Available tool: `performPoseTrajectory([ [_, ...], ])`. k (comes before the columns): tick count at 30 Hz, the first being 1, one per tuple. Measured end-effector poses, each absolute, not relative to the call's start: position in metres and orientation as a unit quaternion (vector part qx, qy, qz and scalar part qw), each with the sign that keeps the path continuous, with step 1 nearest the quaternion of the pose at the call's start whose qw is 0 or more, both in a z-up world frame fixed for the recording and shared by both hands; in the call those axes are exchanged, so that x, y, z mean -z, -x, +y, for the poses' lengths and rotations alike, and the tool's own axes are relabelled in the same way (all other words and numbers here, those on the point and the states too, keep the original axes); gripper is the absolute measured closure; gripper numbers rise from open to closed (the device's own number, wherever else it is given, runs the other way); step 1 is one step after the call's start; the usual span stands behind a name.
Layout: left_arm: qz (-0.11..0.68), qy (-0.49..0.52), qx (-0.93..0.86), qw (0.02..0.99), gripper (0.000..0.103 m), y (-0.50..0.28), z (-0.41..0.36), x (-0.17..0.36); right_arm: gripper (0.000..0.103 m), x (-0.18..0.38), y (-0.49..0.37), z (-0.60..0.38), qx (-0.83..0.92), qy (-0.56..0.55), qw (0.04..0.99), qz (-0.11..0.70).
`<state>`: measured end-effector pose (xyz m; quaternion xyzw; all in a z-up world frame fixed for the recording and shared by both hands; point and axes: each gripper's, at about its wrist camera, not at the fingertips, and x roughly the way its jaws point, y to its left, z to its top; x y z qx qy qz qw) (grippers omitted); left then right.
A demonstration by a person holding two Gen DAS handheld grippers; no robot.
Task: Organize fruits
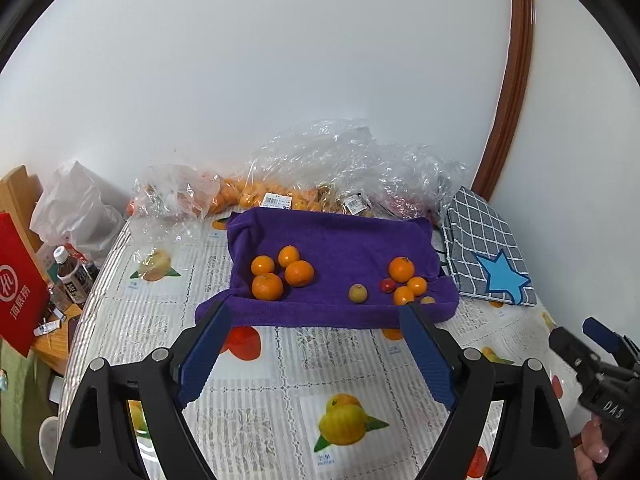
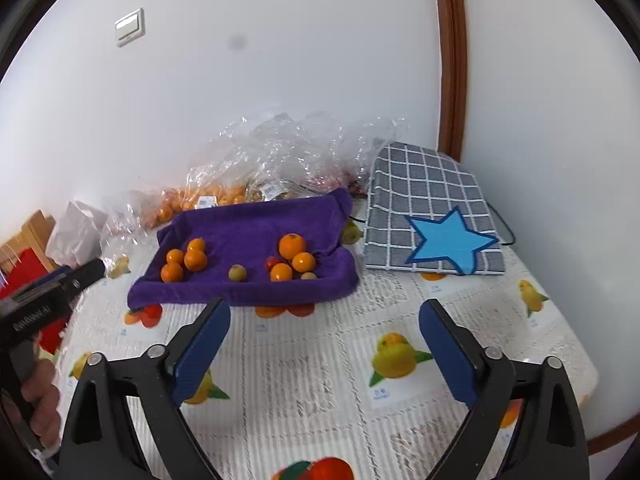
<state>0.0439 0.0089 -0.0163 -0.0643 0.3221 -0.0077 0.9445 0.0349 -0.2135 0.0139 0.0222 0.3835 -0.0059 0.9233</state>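
A purple towel lies on the table with fruit on it. Several oranges sit in a cluster at its left. Another cluster of oranges sits at its right, with a small red fruit. A yellow-green fruit lies alone between the clusters. My left gripper is open and empty, just short of the towel's front edge. My right gripper is open and empty, near the towel's front right corner.
Clear plastic bags of fruit lie against the wall behind the towel. A grey checked cloth with a blue star lies at the right. Bottles and a red box stand off the table's left edge.
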Motion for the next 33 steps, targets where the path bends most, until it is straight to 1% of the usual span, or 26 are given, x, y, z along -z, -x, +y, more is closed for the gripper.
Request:
performPoseTrajectory([
  [12,0.325,0.065,0.01,0.943,0.017,-0.03,0.01,0.014,0.007,-0.02,-0.018,-0.202,0.008,-0.01,0.925,0.38],
  [33,0.319,0.057,-0.004,0.946,0.017,-0.025,0.007,0.012,0.007,-0.022,-0.015,-0.203,0.01,-0.02,0.926,0.377],
])
